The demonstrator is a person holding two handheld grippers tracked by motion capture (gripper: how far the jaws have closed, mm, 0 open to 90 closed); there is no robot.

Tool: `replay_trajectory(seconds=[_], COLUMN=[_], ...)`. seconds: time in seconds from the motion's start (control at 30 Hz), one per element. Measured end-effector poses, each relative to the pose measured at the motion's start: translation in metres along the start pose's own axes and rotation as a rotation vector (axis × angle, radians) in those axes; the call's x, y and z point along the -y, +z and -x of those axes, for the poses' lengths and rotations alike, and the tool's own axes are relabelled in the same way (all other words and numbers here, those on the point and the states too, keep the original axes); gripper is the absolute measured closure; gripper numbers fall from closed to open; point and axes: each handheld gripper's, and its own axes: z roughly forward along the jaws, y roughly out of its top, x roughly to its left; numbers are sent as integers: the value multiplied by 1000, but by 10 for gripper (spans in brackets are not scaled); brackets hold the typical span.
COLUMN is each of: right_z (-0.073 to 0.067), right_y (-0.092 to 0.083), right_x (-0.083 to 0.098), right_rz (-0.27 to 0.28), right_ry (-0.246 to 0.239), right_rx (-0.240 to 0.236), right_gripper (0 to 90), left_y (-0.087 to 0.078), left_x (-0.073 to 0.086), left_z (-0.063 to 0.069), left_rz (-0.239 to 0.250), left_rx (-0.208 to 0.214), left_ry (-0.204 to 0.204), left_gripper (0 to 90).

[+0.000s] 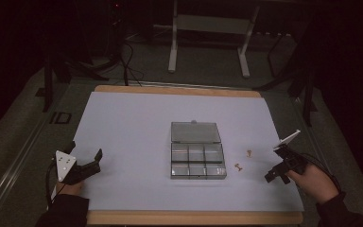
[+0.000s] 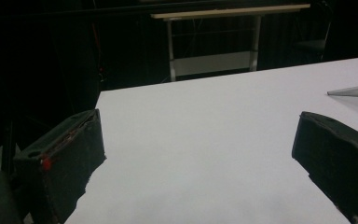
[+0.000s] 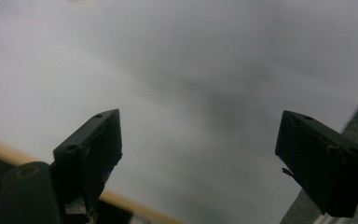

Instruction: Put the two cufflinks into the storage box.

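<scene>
Small brass-coloured parts (image 1: 238, 166) and (image 1: 249, 153) are seen lying on the white table cover (image 1: 132, 123) in the high view, between the clear compartment box (image 1: 198, 163) and the right gripper (image 1: 275, 176), nearer to that gripper's jaws than to anything else. They are apart from each other and apart from the box's right wall; their exact shape cannot be made out. The box is placed near the middle of the cover with its lid (image 1: 194, 132) swung back flat behind six compartments, whose contents cannot be told. The right gripper is held in the person's right hand (image 1: 314, 182) at the right edge of the cover, its jaws spread wide and gripping nothing, as is shown in the right gripper view, where only blurred white cover and a strip of the wooden table edge (image 3: 121, 198) are seen between and below the two black jaws. The left gripper (image 1: 86, 161) is held well apart from the box, at the left edge of the cover, and its jaws are likewise released and empty. In the left gripper view, bare cover is seen between the jaws, and a corner of the lid (image 2: 354, 89) is seen beyond the tip of the jaw at the right of that view.
</scene>
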Motion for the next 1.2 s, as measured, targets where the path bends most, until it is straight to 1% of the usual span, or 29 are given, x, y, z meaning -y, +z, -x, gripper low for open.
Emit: replay_trajectory(seconds=[0.1,0.17,0.2,0.23,0.27,0.33,0.4,0.47,0.5,0.57,0.6,0.63,0.67,0.7,0.73,0.77,0.83,0.9,0.93,1.0,1.07,1.1,1.13,1.17,1.2], right_z=[-5,-9,-12,-15,-18,-25,-31,-35,-36,-40,-43,-45,-47,-50,-50,-57,-63,-69,-72,-76,-81,-83,-83,-87,-87], right_y=[5,8,10,11,13,15,17,18,18,18,18,18,18,18,18,16,16,17,17,17,17,17,17,18,18], right_x=[3,5,7,9,10,15,18,21,21,22,22,22,22,22,22,21,21,21,21,21,19,18,18,17,17], right_rz=[-65,-107,-119,-123,-131,-132,-139,-142,-147,-157,-164,-167,-167,-165,-165,-145,-146,-139,-140,-133,-129,-128,-128,-126,-126], right_ry=[-74,-165,-217,-281,-327,-444,-518,-589,-608,-656,-666,-689,-706,-730,-730,-770,-806,-872,-894,-928,-963,-974,-974,-1014,-1014], right_rx=[-6,19,31,37,51,83,82,72,64,67,58,55,52,48,48,31,32,50,55,63,57,57,57,59,59], right_gripper=[149,151,157,167,168,193,193,194,193,195,197,233,239,239,239,240,245,282,283,315,338,342,342,371,371], left_y=[0,0,0,0,0,0,0,0,0,0,0,0,0,0,0,0,0,0,0,0,0,0,0,0,0], left_x=[0,0,0,0,0,0,0,0,0,0,0,0,0,0,0,0,0,0,0,0,0,0,0,0,0], left_z=[0,0,0,0,0,0,0,0,0,0,0,0,0,0,0,0,0,0,0,0,0,0,0,0,0], left_rz=[0,0,0,0,0,0,0,0,0,0,0,0,0,0,0,0,0,0,0,0,0,1,1,1,1], left_rx=[1,1,1,1,1,2,2,3,3,4,4,4,4,4,4,5,5,6,6,6,6,7,7,7,7], left_ry=[0,1,0,0,-1,1,1,0,0,1,2,2,2,2,2,0,0,1,1,2,2,1,1,2,2], left_gripper=[26,26,26,26,26,26,26,26,26,26,26,26,26,26,26,26,26,26,26,26,26,26,26,26,26])
